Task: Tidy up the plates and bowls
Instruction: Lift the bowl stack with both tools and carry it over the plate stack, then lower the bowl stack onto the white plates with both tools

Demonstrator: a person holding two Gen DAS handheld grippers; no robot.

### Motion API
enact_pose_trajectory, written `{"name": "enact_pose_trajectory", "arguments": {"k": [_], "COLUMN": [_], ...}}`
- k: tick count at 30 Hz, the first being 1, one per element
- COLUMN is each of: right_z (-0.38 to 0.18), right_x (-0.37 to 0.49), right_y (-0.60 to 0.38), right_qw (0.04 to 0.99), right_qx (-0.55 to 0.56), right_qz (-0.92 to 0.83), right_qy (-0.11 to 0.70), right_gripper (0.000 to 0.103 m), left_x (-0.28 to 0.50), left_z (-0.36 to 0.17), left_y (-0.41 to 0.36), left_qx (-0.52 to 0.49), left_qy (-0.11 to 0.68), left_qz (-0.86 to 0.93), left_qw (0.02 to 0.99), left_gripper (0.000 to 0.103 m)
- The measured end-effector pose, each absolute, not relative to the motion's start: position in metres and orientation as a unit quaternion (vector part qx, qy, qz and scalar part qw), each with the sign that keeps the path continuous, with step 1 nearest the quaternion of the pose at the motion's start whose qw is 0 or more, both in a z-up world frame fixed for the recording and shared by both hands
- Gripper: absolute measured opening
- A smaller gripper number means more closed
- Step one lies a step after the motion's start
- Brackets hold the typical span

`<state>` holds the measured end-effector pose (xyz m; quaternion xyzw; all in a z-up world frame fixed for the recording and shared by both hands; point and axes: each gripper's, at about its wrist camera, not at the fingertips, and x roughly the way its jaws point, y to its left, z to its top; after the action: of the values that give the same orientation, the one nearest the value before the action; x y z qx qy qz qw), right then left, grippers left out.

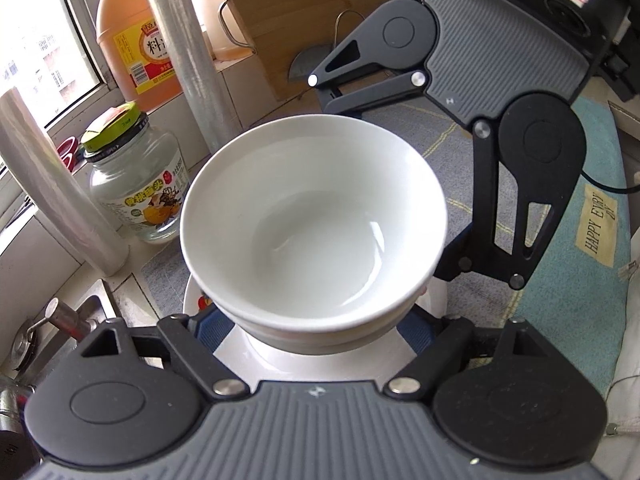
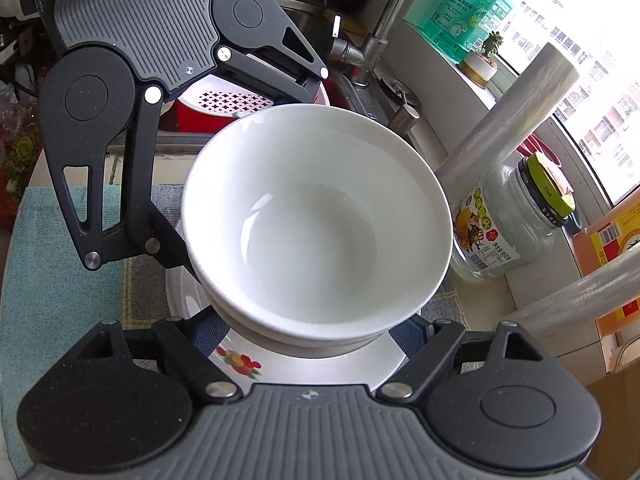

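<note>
- Both hand-held grippers sit right under the cameras, one on each side of the white bowls.
- Left hand-held gripper [image 1: 316, 316] has its jaws spread wide around the foot of the bowl stack [image 1: 314, 232]. Its blue pads are near the bowls, but I cannot tell if they touch.
- Right hand-held gripper [image 2: 316, 320] looks the same from the other side, jaws wide, and I cannot tell if it presses.
- Top bowl sits inside another bowl, and both stand on the plate [image 2: 240, 360] with the fruit picture.
- Plate rests on the mat [image 1: 576, 280] on the counter.
- To do this well, I think both sides should squeeze softly and evenly, and move slowly.
- Watch out for the glass jar [image 1: 136, 184] just beside the bowls.
</note>
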<state>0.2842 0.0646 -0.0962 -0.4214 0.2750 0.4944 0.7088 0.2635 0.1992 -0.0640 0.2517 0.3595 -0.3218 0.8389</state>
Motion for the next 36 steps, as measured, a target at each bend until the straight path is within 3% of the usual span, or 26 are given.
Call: {"name": "enact_pose_trajectory", "arguments": {"k": [25, 33, 36], "right_z": [-0.108, -0.108, -0.108], "right_x": [0.3, 0.299, 0.298], "right_y": [0.075, 0.074, 0.073], "right_qw": [0.71, 0.717, 0.719], "right_qx": [-0.406, -0.399, -0.398], "right_qz": [0.492, 0.49, 0.49], "right_qy": [0.298, 0.293, 0.292], "right_gripper": [0.089, 0.094, 0.103], "left_x": [0.277, 0.274, 0.268], "left_z": [-0.076, -0.077, -0.076], "left_y": [0.205, 0.206, 0.203], "left_qx": [0.233, 0.228, 0.243], "left_qy": [0.371, 0.37, 0.355], "left_qz": [-0.314, -0.306, -0.304], "left_qw": [0.842, 0.847, 0.85], "left_gripper": [0.087, 0.09, 0.1]}}
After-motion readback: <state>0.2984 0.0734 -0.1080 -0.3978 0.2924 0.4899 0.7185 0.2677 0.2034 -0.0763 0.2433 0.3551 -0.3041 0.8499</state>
